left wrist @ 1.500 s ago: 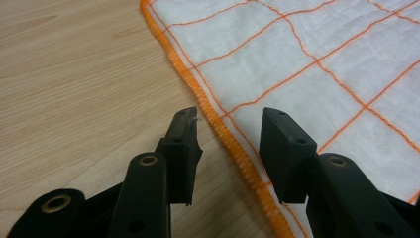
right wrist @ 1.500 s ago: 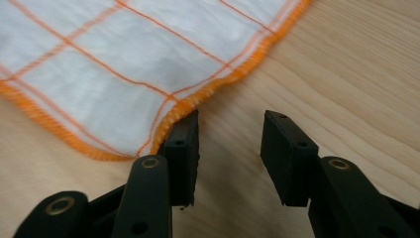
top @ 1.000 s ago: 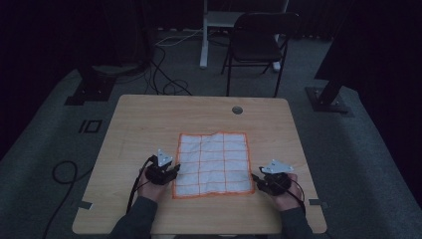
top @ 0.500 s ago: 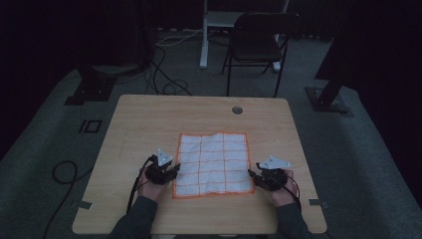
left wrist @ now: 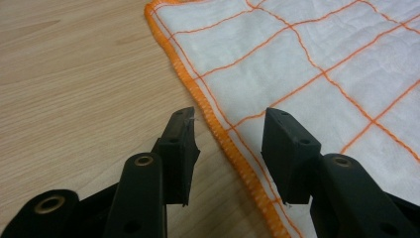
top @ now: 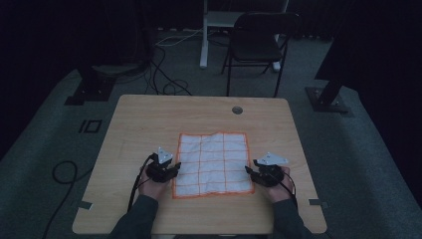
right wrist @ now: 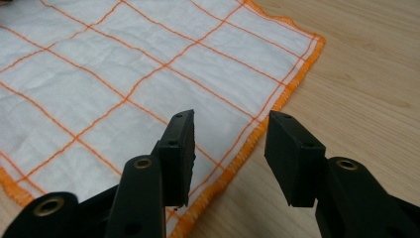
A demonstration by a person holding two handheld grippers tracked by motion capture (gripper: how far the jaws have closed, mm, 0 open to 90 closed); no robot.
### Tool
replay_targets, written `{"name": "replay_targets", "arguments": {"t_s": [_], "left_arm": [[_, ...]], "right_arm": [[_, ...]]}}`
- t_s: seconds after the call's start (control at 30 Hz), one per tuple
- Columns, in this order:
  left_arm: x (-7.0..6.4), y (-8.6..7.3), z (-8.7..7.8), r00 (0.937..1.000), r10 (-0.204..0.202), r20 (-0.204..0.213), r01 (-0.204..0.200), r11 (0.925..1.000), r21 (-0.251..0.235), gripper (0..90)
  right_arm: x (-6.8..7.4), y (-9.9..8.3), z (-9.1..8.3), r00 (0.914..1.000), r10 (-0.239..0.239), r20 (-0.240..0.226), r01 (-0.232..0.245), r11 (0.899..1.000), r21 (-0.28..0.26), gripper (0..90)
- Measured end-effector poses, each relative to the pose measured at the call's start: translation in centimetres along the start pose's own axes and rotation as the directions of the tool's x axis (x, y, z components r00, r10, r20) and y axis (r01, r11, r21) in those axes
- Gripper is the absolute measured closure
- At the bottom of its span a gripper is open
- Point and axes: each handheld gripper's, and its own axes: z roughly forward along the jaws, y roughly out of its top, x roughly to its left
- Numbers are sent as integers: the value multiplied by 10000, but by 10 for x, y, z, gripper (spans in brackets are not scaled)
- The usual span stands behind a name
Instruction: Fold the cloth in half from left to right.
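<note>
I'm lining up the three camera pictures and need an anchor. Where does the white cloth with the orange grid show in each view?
High view: the cloth lies flat at the table's near middle, between the two hand-held grippers.
Left gripper view: it covers the upper right, its orange hem running between the open jaws.
Right gripper view: it covers the upper left, its hem passing between the open jaws.
Shared landmark: the orange stitched hem against the wooden table.

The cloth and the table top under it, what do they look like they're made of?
The cloth looks like soft woven cotton, matt white with orange grid threads and a stitched orange hem. The table top looks like pale wood or wood-look laminate: smooth, with visible grain lines.
</note>
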Motion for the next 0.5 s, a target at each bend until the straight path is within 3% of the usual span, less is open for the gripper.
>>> {"name": "replay_targets", "arguments": {"t_s": [0.5], "left_arm": [[4, 4, 11, 9992, -406, -63, 407, 9991, 135, 566]], "right_arm": [[0, 6, 15, 9999, -37, -101, 37, 10000, 8, 545]]}}
